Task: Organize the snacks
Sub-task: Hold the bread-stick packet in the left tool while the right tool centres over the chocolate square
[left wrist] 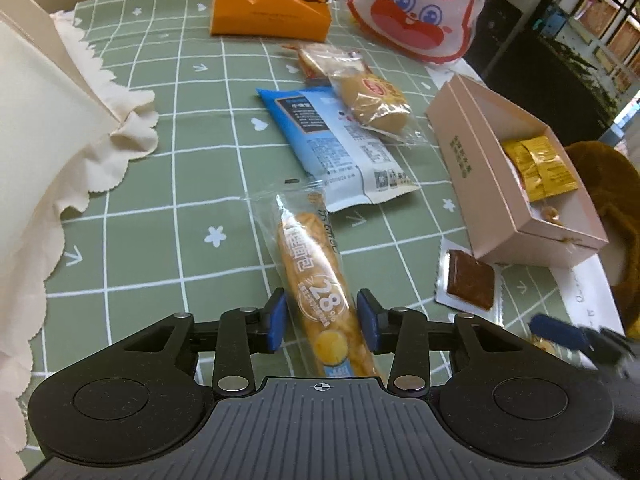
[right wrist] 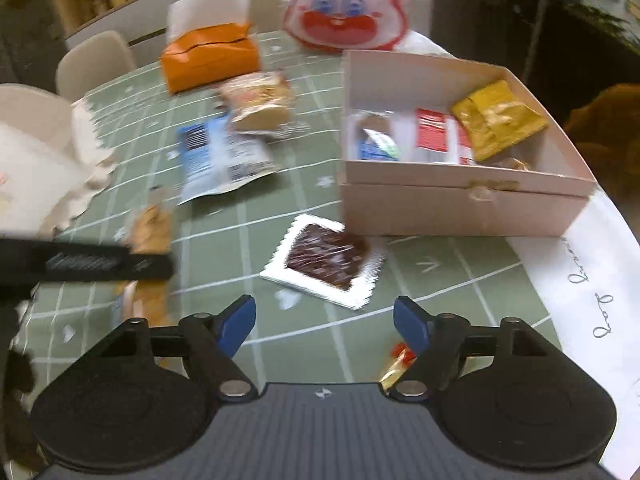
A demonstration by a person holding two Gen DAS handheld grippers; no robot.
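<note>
- Blue fingers (left wrist: 276, 322) of the left gripper (left wrist: 322, 322) sit on either side of a long bread stick in a clear wrapper (left wrist: 320, 280); whether the pads actually press the wrapper I cannot tell.
- Right gripper (right wrist: 324, 322) has its 2 blue fingers (right wrist: 410, 326) spread wide with only bare tablecloth between them; a small red-and-gold candy wrapper (right wrist: 398, 362) lies beside the right-hand finger.
- Just ahead of the right gripper lies a brown square snack in a white-edged packet (right wrist: 326, 264), touching the near corner of the pink box (right wrist: 460, 208).
- That open box holds a yellow packet (right wrist: 498, 118), a red-and-white packet (right wrist: 434, 134) and a small blue-and-green one (right wrist: 378, 146).
- Beyond the bread stick, a blue-and-white pouch (left wrist: 340, 140) lies flat, with a round bun in clear wrap (left wrist: 374, 102) overlapping its far edge.
- Farther back on the green checked tablecloth (left wrist: 160, 184) sit an orange box (left wrist: 272, 4) and a white bag with a red cartoon face (left wrist: 416, 8).
- Cream scalloped cloth (left wrist: 60, 128) drapes along the left edge.
</note>
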